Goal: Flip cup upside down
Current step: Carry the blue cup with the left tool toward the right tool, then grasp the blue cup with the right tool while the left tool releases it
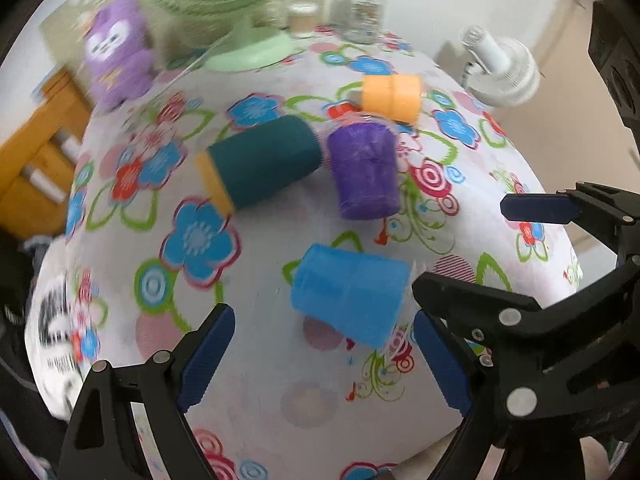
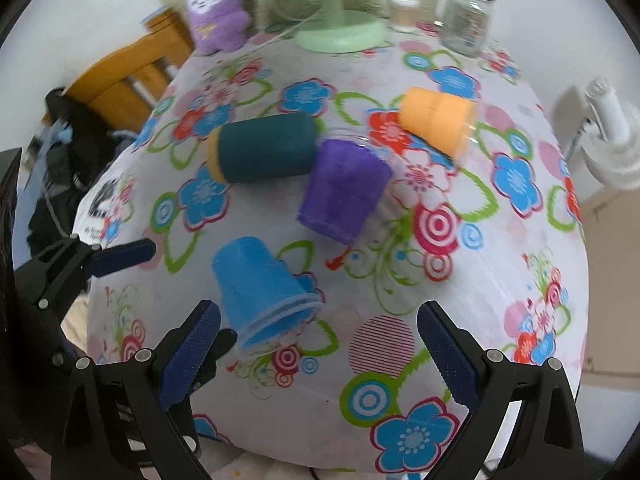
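A blue cup (image 1: 350,294) lies on its side on the flowered tablecloth, just ahead of my open left gripper (image 1: 320,356). It also shows in the right wrist view (image 2: 262,290), rim toward the camera, near the left finger of my open right gripper (image 2: 320,356). A purple cup (image 1: 366,172) (image 2: 344,190), a teal cup with a yellow rim (image 1: 260,162) (image 2: 262,152) and an orange cup (image 1: 392,96) (image 2: 438,122) lie on their sides farther back. The right gripper's fingers (image 1: 540,208) show at the right of the left wrist view. Both grippers are empty.
At the table's far edge stand a green fan (image 1: 248,44) (image 2: 340,28), a purple plush toy (image 1: 118,52) (image 2: 218,12), a glass jar with a green lid (image 1: 366,8) (image 2: 468,12) and a small jar (image 1: 302,20). A white fan (image 1: 500,68) is beyond the right edge, a wooden chair (image 2: 128,76) on the left.
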### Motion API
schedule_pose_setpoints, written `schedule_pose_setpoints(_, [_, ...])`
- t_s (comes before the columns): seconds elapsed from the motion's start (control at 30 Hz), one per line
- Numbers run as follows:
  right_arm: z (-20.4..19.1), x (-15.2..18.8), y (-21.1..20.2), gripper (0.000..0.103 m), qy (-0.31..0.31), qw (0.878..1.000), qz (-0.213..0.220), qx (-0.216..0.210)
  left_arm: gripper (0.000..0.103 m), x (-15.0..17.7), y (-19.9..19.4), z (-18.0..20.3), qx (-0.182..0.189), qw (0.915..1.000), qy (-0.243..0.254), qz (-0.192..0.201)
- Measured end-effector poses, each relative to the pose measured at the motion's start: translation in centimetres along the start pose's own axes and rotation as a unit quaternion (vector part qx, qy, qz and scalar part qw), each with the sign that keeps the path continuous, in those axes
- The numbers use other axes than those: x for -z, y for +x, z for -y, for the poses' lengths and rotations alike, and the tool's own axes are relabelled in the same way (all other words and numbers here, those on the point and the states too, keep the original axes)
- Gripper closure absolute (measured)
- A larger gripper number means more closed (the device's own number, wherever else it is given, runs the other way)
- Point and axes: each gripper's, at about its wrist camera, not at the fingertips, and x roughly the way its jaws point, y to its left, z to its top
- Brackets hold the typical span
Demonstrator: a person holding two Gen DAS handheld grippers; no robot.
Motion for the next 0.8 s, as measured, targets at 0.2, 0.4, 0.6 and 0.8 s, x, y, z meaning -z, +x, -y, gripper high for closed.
schedule_pose_setpoints(0.2, [-1.7,-0.7,1.0,0.003,-0.052,0.998,-0.012,-0.01,0.01,1.8,0.2,-1.7,-0.006,0.9976,-0.068,-0.013])
schedule_pose_setpoints(0.4, [-3.3,-1.5,2.7,0.004,-0.102,0.994,-0.032,-0.005,0.01,3.1,1.3,-3.5,-0.015,0.9926,-0.117,-0.026])
schedule_pose_setpoints(0.6, [-4.8,-2.1,4.8,0.006,-0.15,0.987,-0.061,0.008,0.01,3.7,2.8,-5.0,-0.024,0.9861,-0.16,-0.04])
schedule_pose_setpoints(0.8, [-6.0,-3.0,7.4,0.013,-0.183,0.978,-0.099,0.018,0.01,4.2,4.4,-5.9,-0.029,0.9832,-0.171,-0.056])
